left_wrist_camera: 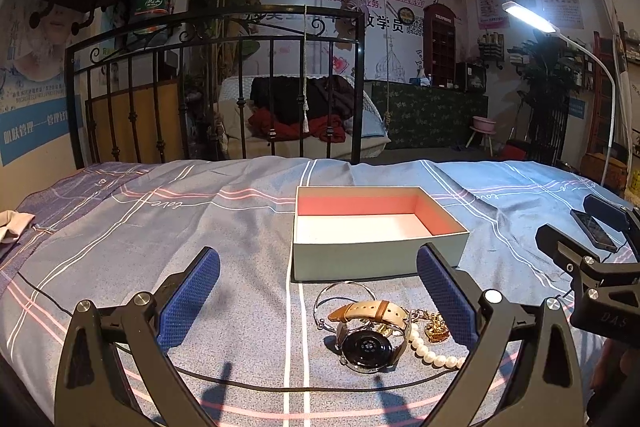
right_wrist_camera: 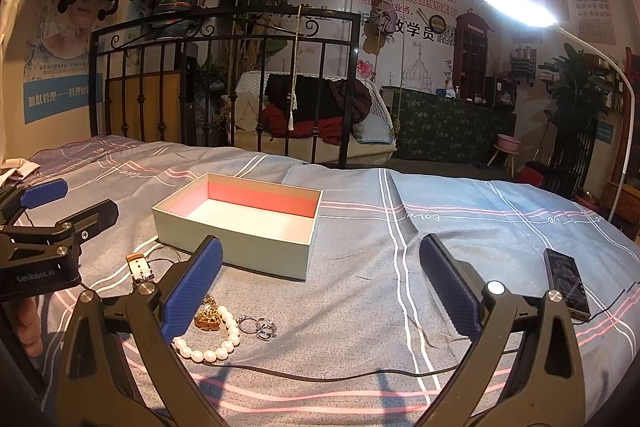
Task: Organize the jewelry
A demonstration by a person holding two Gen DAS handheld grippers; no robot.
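Observation:
An open pale green box (left_wrist_camera: 372, 255) (right_wrist_camera: 240, 231) with a pink and white inside sits on the bed. In front of it lies a pile of jewelry: a wristwatch (left_wrist_camera: 368, 341) with a tan strap (right_wrist_camera: 138, 267), a thin silver bangle (left_wrist_camera: 344, 293), a gold pendant (left_wrist_camera: 436, 329) (right_wrist_camera: 208, 317), a pearl bracelet (left_wrist_camera: 434, 355) (right_wrist_camera: 216, 343) and silver rings (right_wrist_camera: 258, 327). My left gripper (left_wrist_camera: 318, 267) hovers open just before the watch, empty. My right gripper (right_wrist_camera: 320, 257) is open and empty, with the pile by its left finger.
A striped grey-blue bedsheet (left_wrist_camera: 160, 227) covers the bed. A black cable (right_wrist_camera: 320, 377) runs across it near me. A phone (right_wrist_camera: 566, 281) lies at the right. A black metal bed frame (left_wrist_camera: 216, 39) stands behind, and a lit lamp (right_wrist_camera: 516, 7) leans over the right side.

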